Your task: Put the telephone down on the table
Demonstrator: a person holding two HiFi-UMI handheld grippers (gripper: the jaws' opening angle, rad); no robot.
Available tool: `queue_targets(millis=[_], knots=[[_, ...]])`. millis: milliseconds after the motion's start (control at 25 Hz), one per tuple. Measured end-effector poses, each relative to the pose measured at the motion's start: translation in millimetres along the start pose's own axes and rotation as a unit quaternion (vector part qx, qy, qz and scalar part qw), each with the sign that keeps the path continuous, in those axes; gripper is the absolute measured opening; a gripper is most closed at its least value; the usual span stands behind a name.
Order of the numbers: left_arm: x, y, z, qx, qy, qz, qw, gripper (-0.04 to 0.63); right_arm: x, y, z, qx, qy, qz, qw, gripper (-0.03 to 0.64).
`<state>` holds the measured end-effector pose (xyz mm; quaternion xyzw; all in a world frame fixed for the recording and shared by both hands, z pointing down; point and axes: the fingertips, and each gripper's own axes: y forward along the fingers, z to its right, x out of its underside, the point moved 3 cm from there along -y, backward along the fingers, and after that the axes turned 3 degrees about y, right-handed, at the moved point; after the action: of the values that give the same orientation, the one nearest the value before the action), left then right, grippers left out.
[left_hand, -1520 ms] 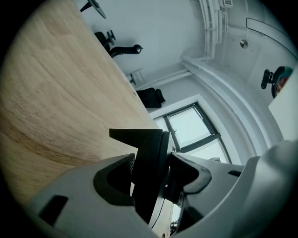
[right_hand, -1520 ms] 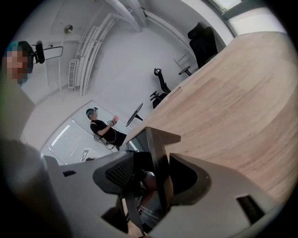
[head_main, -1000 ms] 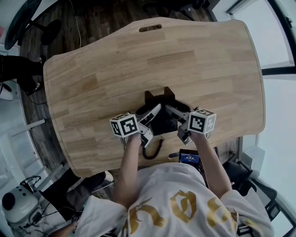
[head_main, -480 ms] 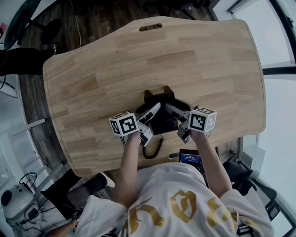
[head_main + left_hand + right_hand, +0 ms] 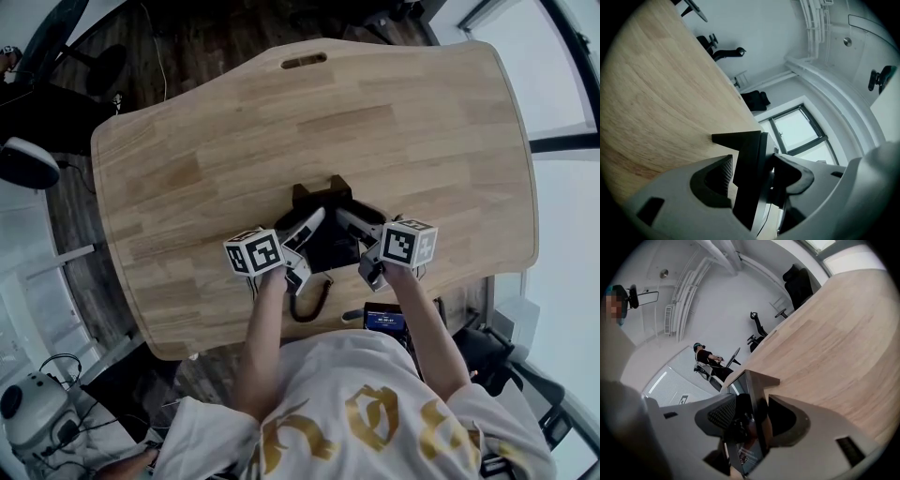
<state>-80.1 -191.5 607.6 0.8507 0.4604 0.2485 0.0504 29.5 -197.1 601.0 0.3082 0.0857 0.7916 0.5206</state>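
Telephone point(image 5: 330, 239): black, angular, glossy on one face, near the table's point(image 5: 234, 141) near edge, straight in front of the person and between the two tongs. From the head view most of its top is covered by the tongs, so keys and handset are not readable. Its far corner appears to meet the wood in the left gripper view, but whether the whole base rests there cannot be told. A black coiled cord point(image 5: 314, 305) loops from it toward the near edge. Left gripper point(image 5: 305, 248): jaws wide, both pads pressed on the telephone's left side. Right gripper point(image 5: 364, 246): jaws wide and closing, the telephone's thin right edge between them, pads not clearly pressing. Both hands are largely hidden behind the marker cubes. Table: pale wood in glued strips, rounded corners, a slot point(image 5: 305, 58) cut near the far edge. Floor point(image 5: 187, 56): dark planks. Bright windows point(image 5: 562, 75) at the right. The right gripper view shows white walls, ceiling pipes, black office chairs point(image 5: 799, 280) and a seated person point(image 5: 705, 357) far off. A small lit screen point(image 5: 384, 321) sits just below the near edge, partly cut off by the right arm.
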Motion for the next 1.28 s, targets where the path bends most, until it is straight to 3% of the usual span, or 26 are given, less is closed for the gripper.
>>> queue_targets(millis=[320,480,600,680,800,840,960,1280], knots=[[3.9,-9.4,-2.9,-0.051,0.053,-0.001,0.9973,0.291,-5.6,-12.0,-5.4,-0.005,0.001,0.024,1.0,0.212],[-0.1,-19.6,-2.9,-0.062,0.051,0.022,0.9965,0.295,-10.5,-19.7,-6.9,-0.002,-0.006,0.035,0.999,0.209],[-9.6,-33.7,-2.7,-0.093,0.081,0.046,0.9913,0.293,-12.4,-24.7,-8.2,0.014,-0.025,0.041,0.999,0.197],[-15.3,-43.0,1.3,-0.112,0.11,0.059,0.9859,0.293,-12.4,-29.4,-8.6,0.027,-0.042,0.045,0.998,0.169],[-17.1,-50.0,13.2,-0.107,0.126,0.065,0.9841,0.287,-12.5,-40.4,-11.0,0.045,-0.065,0.061,0.995,0.058],[-17.3,-52.0,17.5,-0.103,0.129,0.066,0.9841,0.264,-12.5,-43.6,-13.4,0.048,-0.071,0.067,0.994,0.042],[-18.5,-59.0,28.3,-0.104,0.159,0.069,0.9794,0.032,-11.5,-49.5,-25.1,0.041,-0.09,0.076,0.992,0.027],[-12.1,-74.1,56.6,-0.115,0.217,0.059,0.9675,0.011,6.2,-71.8,-48.7,0.044,-0.138,0.089,0.986,0.018]])
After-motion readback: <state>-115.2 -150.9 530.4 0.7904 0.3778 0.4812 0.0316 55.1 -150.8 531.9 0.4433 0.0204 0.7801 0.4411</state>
